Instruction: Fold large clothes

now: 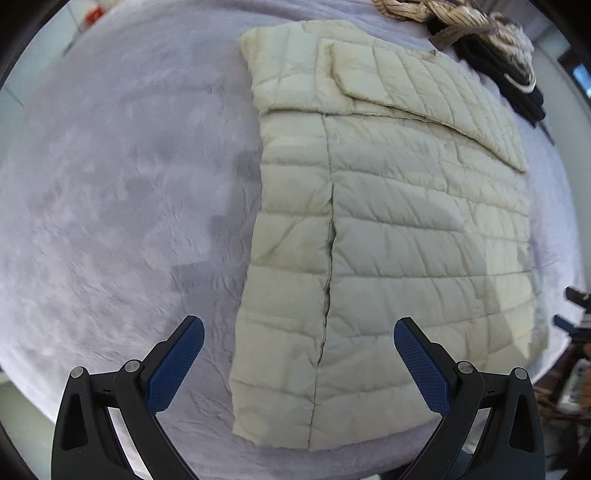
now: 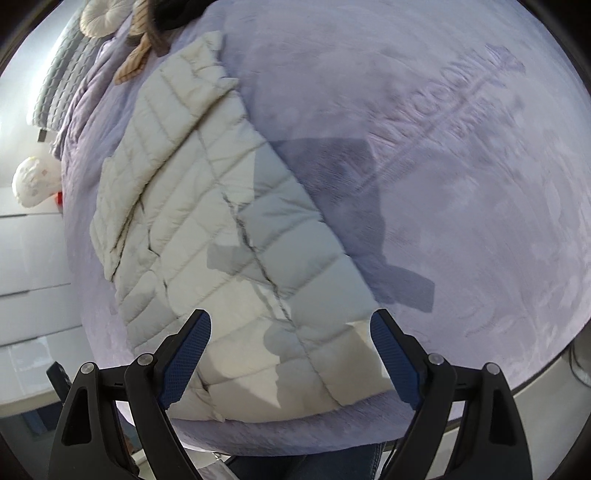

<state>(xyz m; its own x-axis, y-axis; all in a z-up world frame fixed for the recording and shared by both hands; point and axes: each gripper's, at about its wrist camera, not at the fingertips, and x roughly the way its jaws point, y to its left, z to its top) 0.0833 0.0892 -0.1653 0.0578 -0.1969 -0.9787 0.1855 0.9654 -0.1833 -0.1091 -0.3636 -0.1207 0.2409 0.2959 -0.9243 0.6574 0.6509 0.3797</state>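
Note:
A cream quilted puffer jacket [image 1: 388, 229] lies flat on a lavender plush blanket [image 1: 110, 203], its sides and a sleeve folded in over the body, a zip seam running down its length. My left gripper [image 1: 299, 332] is open and empty, held above the jacket's near hem. In the right wrist view the same jacket [image 2: 221, 229] lies diagonally on the blanket [image 2: 461, 184]. My right gripper [image 2: 290, 323] is open and empty, above the jacket's near corner at the bed's edge.
A pile of tan knit and black clothes [image 1: 491, 40] lies beyond the jacket's far end. A grey knit pillow [image 2: 62, 74] and a round cream cushion [image 2: 103, 16] sit at the head of the bed. White drawers [image 2: 29, 258] stand beside the bed.

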